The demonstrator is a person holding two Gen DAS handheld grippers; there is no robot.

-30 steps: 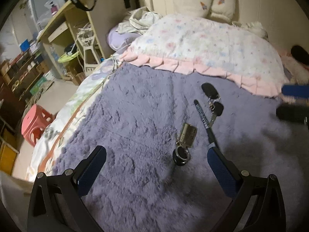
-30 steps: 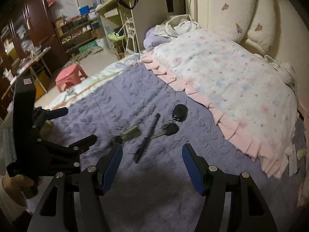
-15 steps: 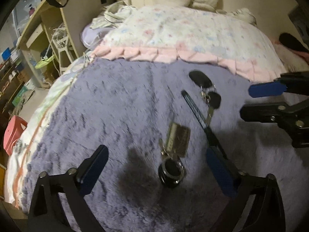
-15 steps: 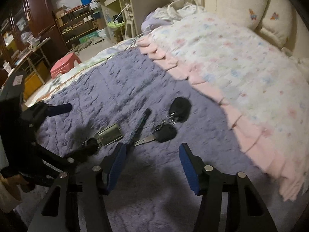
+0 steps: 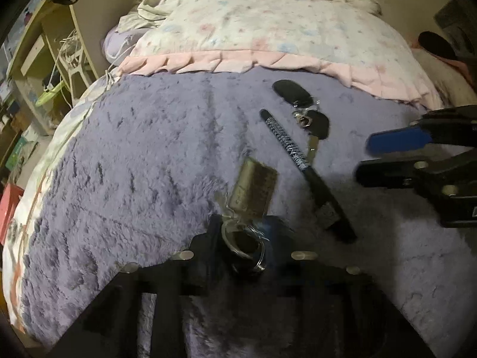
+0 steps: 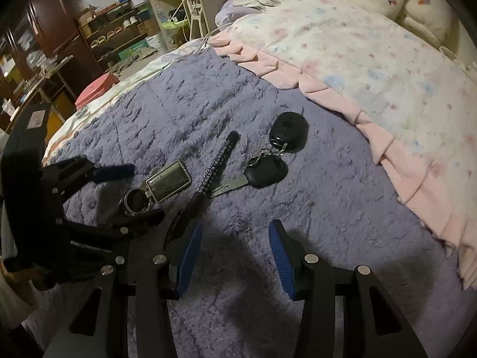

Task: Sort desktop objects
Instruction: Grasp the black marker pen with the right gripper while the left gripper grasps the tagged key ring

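On a purple fluffy blanket [image 5: 134, 161] lie a metal keychain with a rectangular tag and a black ring [image 5: 247, 238] [image 6: 161, 185], a black pen [image 5: 301, 164] [image 6: 213, 167], and a car key with a round black fob [image 5: 310, 119] [image 6: 268, 170]. My left gripper [image 5: 243, 238] has its jaws drawn in on both sides of the keychain ring. In the right wrist view its fingers [image 6: 119, 171] still straddle the ring. My right gripper [image 6: 232, 253] is open and empty, low over the blanket just short of the pen and key.
A floral quilt with a pink ruffle [image 6: 342, 59] covers the bed behind the objects. A desk with shelves [image 5: 44, 44] stands at the far left. A pink stool [image 6: 95, 88] and shelving [image 6: 113, 32] are on the floor beyond the bed's edge.
My left gripper moved forward and down onto the keychain and its jaws closed in around the ring. My right gripper came lower and closer to the pen and key.
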